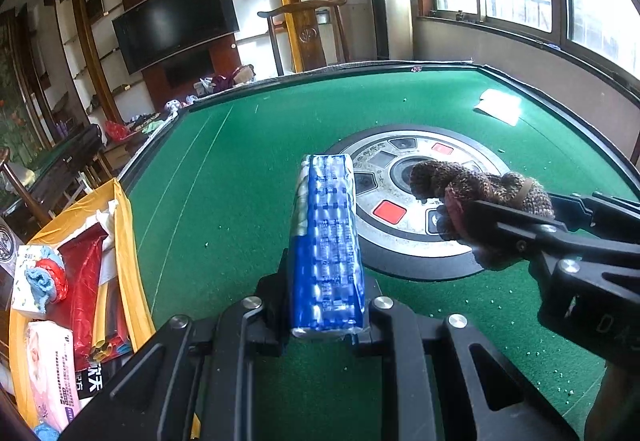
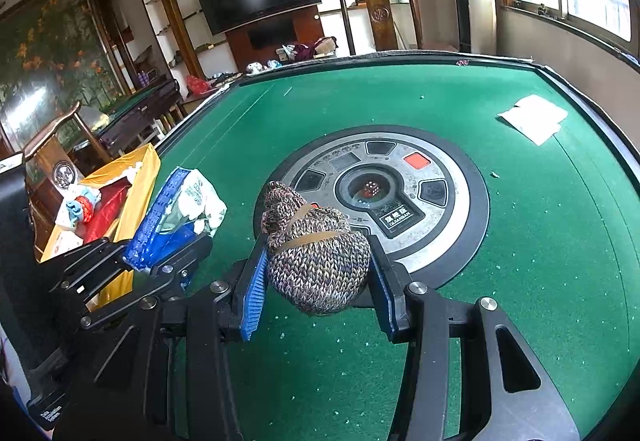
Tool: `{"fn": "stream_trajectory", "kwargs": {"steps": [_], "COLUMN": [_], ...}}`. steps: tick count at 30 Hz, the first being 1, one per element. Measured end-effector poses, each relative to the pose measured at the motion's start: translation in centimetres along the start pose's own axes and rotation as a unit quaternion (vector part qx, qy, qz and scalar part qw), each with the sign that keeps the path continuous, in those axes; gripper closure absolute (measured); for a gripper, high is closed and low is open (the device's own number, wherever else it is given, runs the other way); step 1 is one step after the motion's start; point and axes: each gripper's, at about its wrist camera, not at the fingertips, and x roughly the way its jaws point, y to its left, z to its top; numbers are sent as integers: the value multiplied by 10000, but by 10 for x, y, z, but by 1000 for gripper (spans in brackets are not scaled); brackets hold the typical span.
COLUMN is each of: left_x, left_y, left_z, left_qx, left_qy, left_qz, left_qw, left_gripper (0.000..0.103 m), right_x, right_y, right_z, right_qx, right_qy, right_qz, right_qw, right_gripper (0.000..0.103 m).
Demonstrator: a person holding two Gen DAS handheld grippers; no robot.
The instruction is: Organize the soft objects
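Clamped in the shut jaws of the left gripper (image 1: 326, 325), a blue-and-white plastic tissue pack (image 1: 328, 241) is held above the green felt counter (image 1: 248, 169), while the right gripper (image 2: 316, 281) grips a rubber-banded brown knitted bundle (image 2: 316, 265), presumably for transfer to the yellow storage box (image 1: 128, 241).

1 tissue pack (image 1: 328, 241), 1 knitted bundle (image 2: 318, 261), 2 tools.

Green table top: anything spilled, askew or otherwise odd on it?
Yes. Small pale specks are scattered across the green felt like spilled crumbs, and a white paper lies askew near the far right corner.
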Motion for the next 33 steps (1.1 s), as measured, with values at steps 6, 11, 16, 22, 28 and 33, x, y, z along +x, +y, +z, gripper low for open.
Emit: {"fn": "stream_trajectory", "kwargs": {"steps": [6,11,16,22,28,33], "left_x": [-3,-6,-9,-10,-11,-12], "left_y": [-2,-2,-3,-6,-6,-7], "left_z": [1,3,4,3,4,4], "left_qx": [46,80,104,128,139,152], "left_qy": [-69,-141,-195,-232,-268,-299], "left_qz": [58,110,133,170,192,213], "left_qw": [9999,9998,9997,9995,9994,9992], "left_gripper": [83,83,83,83,83,83], "right_x": [-1,-2,-2,-2,-4,-5], "right_y": [0,-1,-2,-1,-1,-1], "right_z": [1,1,2,2,3,4], "right_qx": [-2,6,0,0,-9,-16], "right_qy": [-15,-35,-41,-48,-76,-82], "right_qz": [20,30,38,30,44,47], "right_qw": [10000,10000,10000,10000,10000,10000], "right_gripper": [57,57,57,57,57,57]}}
